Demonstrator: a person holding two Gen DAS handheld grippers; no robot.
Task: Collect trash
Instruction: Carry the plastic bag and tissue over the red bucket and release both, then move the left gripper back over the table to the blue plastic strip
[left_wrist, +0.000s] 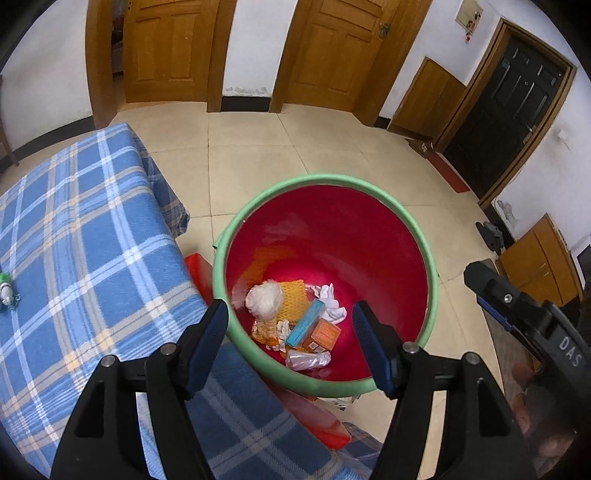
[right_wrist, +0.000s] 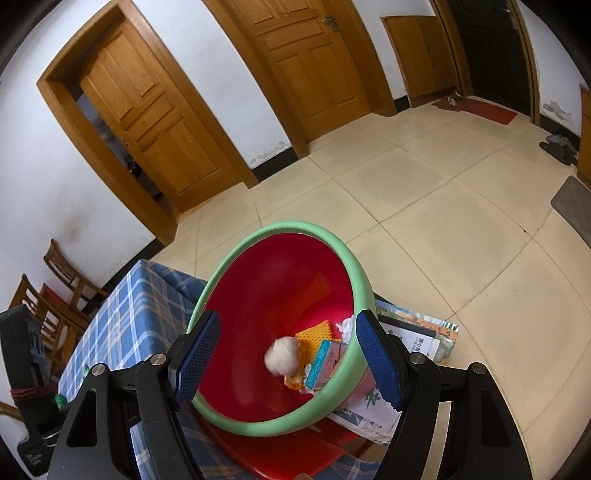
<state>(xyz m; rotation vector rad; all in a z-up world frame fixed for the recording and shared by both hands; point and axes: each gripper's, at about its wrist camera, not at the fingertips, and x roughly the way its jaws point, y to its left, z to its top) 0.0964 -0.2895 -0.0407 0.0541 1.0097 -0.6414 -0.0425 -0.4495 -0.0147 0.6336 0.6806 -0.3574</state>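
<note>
Both the left gripper (left_wrist: 290, 334) and right gripper (right_wrist: 288, 350) gape above the trash-filled bin (left_wrist: 258, 206).

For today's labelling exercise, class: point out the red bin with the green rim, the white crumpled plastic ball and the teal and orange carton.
Red bin with green rim (left_wrist: 258, 206): left wrist view, far rim.
White crumpled plastic ball (left_wrist: 264, 300): left wrist view, its middle.
Teal and orange carton (left_wrist: 308, 322): left wrist view, teal face.
</note>
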